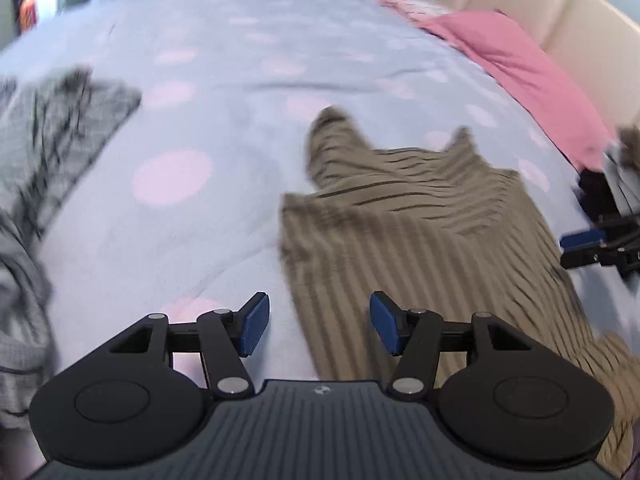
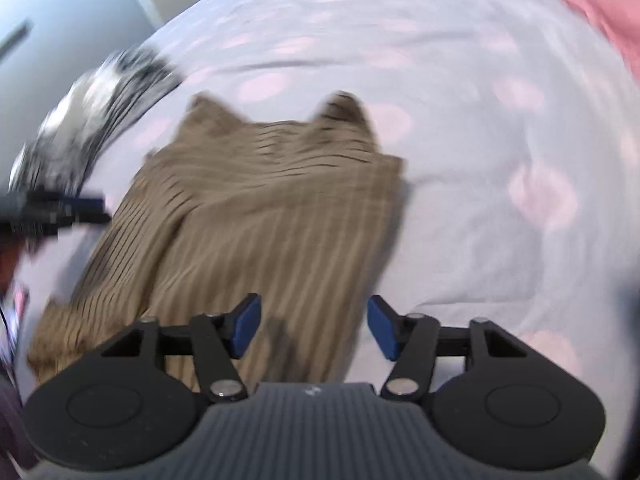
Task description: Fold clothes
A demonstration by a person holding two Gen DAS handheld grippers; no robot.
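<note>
Across bed: lilac duvet [image 1: 224,208] with pink dots fills both views. Far left, grey patterned garment [image 1: 60,120], blurred, cut off at edge. Left gripper [image 1: 319,325] spread wide, empty, over near edge of tan striped garment [image 1: 420,232] lying mid-bed. Right gripper [image 2: 313,326] spread wide, empty, above same garment's near end. Pink pillow [image 1: 520,76], cream headboard [image 1: 560,8] far right. Motion blur throughout.

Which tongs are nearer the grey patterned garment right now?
Left. The left tongs hover open between the grey patterned garment and the tan striped garment; the right tongs, also open, are across the tan one.
</note>
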